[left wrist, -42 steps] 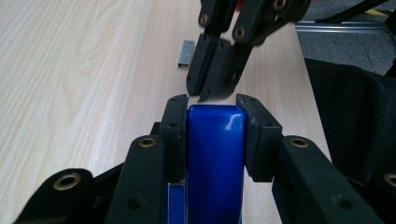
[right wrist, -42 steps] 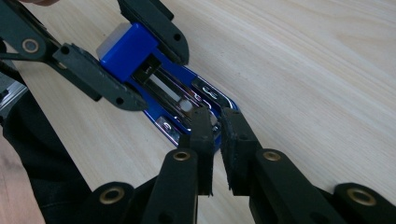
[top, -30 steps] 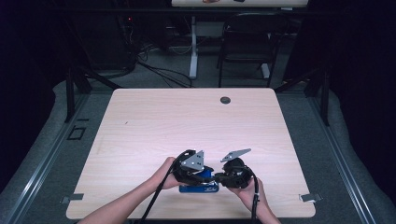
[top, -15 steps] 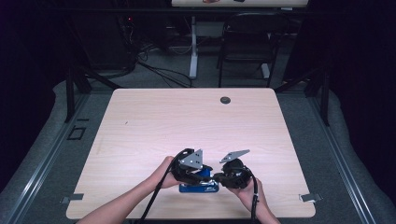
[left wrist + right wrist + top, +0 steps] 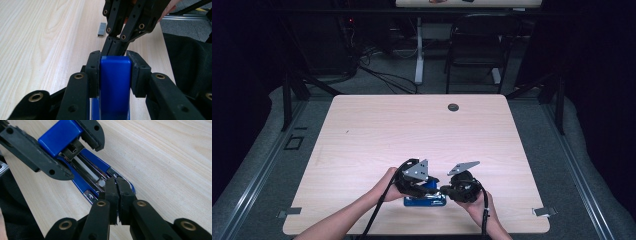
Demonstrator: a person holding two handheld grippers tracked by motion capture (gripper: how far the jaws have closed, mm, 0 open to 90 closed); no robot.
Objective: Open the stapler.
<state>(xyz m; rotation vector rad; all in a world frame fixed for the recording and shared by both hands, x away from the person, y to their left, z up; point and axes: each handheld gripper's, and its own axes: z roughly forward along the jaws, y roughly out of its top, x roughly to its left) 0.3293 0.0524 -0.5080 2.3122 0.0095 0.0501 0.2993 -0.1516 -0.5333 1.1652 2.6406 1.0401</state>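
Lying near the front edge of the pale wooden table, the blue plastic-and-metal stapler is opened up, its blue top raised off the shiny metal channel and base. The left gripper has its fingers clamped on the sides of that raised blue top, both pads pressed flat against it. The right gripper reaches in from the opposite end, its fingers closed tight together with their tips at the stapler's metal channel; they have just been closing, and I cannot tell whether anything thin is pinched between them. A small grey strip of staples lies on the table just beyond the grippers. In the high view a round dark grommet sits near the table's far edge.
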